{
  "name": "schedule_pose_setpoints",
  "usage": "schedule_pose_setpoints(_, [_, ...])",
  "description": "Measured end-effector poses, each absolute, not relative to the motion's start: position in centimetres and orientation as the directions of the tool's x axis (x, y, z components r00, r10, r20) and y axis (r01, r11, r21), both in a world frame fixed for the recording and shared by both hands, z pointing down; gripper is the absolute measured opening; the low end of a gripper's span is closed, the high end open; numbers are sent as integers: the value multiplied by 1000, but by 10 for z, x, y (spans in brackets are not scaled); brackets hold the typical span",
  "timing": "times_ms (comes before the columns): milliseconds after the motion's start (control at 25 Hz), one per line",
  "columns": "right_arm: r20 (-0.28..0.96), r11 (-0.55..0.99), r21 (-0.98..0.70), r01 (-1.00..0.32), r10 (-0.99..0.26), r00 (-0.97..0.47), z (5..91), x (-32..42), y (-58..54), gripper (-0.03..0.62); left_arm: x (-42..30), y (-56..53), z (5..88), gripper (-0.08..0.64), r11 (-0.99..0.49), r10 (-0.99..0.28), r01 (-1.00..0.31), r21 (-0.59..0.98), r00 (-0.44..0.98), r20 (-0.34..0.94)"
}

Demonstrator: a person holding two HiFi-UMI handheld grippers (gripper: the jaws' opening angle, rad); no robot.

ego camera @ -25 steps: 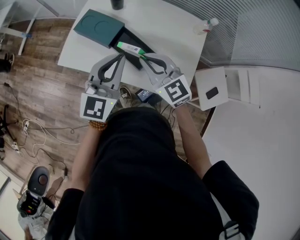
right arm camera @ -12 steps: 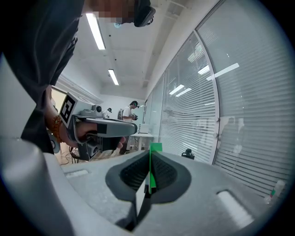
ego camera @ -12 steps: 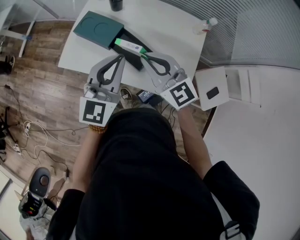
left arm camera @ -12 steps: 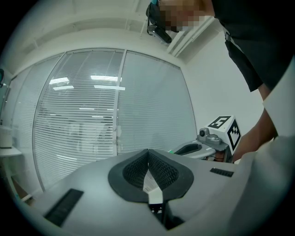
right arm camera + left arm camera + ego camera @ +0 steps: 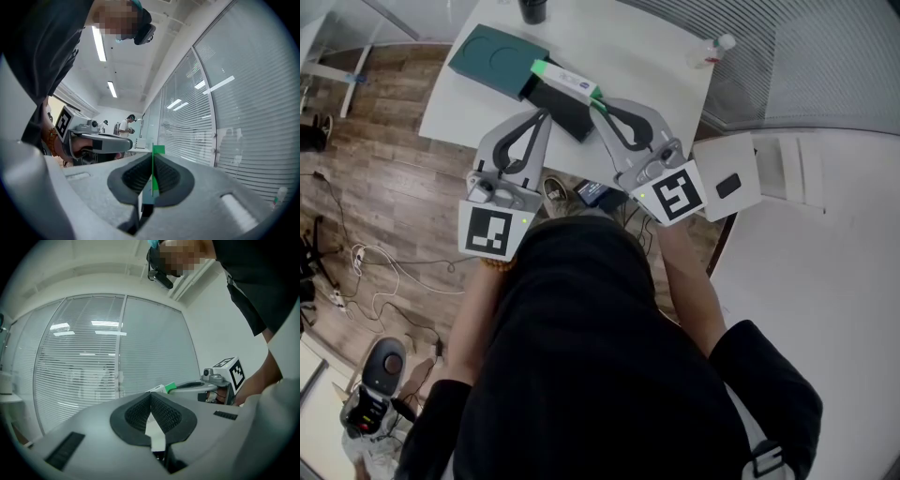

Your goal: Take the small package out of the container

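On the white table (image 5: 647, 56) lies a dark green container (image 5: 495, 56) with its black inner tray (image 5: 565, 111) slid out. The small package (image 5: 566, 80), white with green ends, hangs above the tray, and my right gripper (image 5: 598, 101) is shut on its near end. In the right gripper view the package (image 5: 153, 180) stands edge-on between the pads. My left gripper (image 5: 547, 113) is shut, its tips at the tray's near-left side. A white sliver shows between its pads (image 5: 161, 416); I cannot tell what it is. From the left gripper view, the package (image 5: 161, 388) is seen in the right gripper (image 5: 174, 388).
A clear bottle (image 5: 712, 51) lies at the table's far right and a dark cup (image 5: 534, 8) stands at its back edge. A white box (image 5: 724, 176) with a black object sits right of the table. Cables run across the wooden floor (image 5: 384, 206).
My right gripper has risen with the package, lifting it off the black tray. The left gripper has stayed by the tray.
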State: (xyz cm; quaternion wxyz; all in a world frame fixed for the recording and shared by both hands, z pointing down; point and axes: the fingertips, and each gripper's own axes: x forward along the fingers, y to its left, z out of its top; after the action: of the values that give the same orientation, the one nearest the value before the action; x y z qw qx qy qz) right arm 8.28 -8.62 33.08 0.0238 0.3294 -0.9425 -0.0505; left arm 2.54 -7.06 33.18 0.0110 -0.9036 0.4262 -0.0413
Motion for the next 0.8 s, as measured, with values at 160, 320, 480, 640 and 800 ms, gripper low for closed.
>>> schedule_pose_setpoints(160, [-28, 762, 108, -638, -639, -769, 321, 87, -87, 2, 24, -71, 331, 6, -631, -776, -774, -58, 629, 55])
schedule_pose_setpoints(320, [-46, 758, 109, -644, -643, -765, 314, 87, -86, 2, 22, -71, 325, 6, -626, -780, -777, -60, 625, 42])
schedule_pose_setpoints(480, [-62, 754, 115, -647, -645, -762, 310, 86, -85, 2, 22, -71, 326, 6, -627, -779, -776, -64, 625, 45])
schedule_pose_setpoints(640, [-65, 750, 113, -652, -649, -758, 310, 87, -85, 2, 22, -71, 326, 6, -627, -779, -776, -67, 626, 43])
schedule_pose_setpoints(800, [-63, 745, 114, -658, -655, -753, 309, 87, -85, 2, 21, -72, 326, 6, -628, -778, -776, -62, 626, 45])
